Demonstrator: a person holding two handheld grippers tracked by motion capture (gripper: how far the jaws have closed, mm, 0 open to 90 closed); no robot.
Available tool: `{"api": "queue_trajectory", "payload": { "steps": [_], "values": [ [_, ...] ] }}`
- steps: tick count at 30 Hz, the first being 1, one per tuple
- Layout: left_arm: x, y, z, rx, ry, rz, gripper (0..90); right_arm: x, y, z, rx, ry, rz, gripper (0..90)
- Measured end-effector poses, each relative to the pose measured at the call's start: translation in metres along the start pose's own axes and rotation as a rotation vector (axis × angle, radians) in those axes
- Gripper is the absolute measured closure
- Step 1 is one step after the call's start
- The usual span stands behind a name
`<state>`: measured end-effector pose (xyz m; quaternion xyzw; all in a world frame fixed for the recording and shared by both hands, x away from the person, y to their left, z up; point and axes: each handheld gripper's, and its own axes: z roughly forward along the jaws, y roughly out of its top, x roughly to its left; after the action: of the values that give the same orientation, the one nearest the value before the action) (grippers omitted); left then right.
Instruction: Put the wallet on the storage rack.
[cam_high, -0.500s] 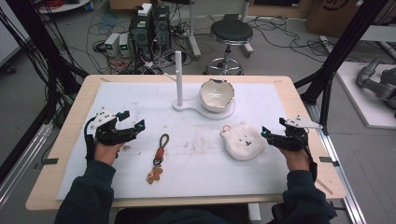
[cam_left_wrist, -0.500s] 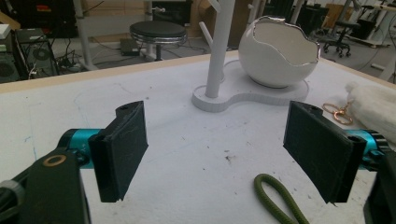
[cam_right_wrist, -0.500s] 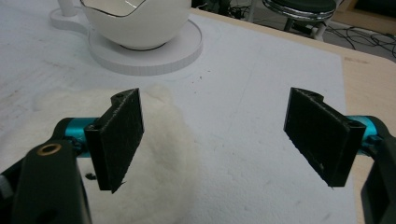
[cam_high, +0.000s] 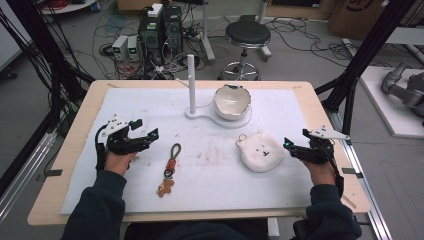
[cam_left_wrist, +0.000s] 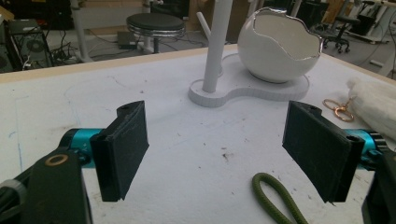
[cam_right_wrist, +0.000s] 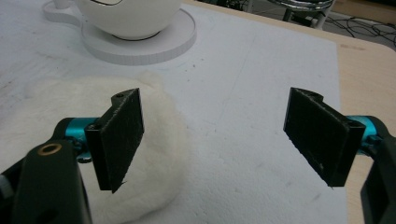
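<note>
Cables, computer boxes and a stool (cam_high: 246, 35) crowd the floor behind a wooden surface (cam_high: 325, 125) covered by a white mat (cam_high: 210, 185). On the mat stand a white stand (cam_high: 191, 82) with a peg and an eggshell-shaped bowl (cam_high: 231, 102) on its base. Nearer the person lie a keychain (cam_high: 169, 170) with a green cord loop, and a white plush bear (cam_high: 259, 150) with a gold ring at its top.

The left hand-held gripper (cam_high: 145, 135) sits just left of the keychain, jaws wide apart and holding nothing; in the left gripper view the cord loop (cam_left_wrist: 273, 198) lies low between them. The right hand-held gripper (cam_high: 291, 146) sits just right of the bear, jaws likewise apart and empty, with one jaw over the bear's edge in the right gripper view.

Risks, as I judge them: the thin cord lies flat, so jaws closing too high would miss it or push it across the mat. The soft bear may squash and slip from a shallow pinch at its edge. Either item swung carelessly toward the peg could knock the bowl.
</note>
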<state>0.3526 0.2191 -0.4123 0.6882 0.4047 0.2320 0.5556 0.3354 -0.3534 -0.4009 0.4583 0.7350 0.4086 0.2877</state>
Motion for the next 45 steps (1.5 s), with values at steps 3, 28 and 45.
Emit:
{"api": "queue_trajectory", "payload": {
  "steps": [3, 28, 45],
  "values": [
    [-0.003, 0.0, 0.0, 0.022, -0.013, 0.006, 22.3, 0.0, 0.0, -0.002, 0.0, -0.004, 0.011, 20.4],
    [-0.021, -0.01, 0.017, 0.202, -0.089, 0.013, 30.6, 0.008, 0.002, 0.004, 0.003, 0.029, 0.005, 20.7],
    [-0.045, -0.02, 0.034, 0.34, -0.118, 0.081, 29.5, 0.007, 0.001, 0.005, 0.006, 0.03, 0.003, 20.7]
  ]
}}
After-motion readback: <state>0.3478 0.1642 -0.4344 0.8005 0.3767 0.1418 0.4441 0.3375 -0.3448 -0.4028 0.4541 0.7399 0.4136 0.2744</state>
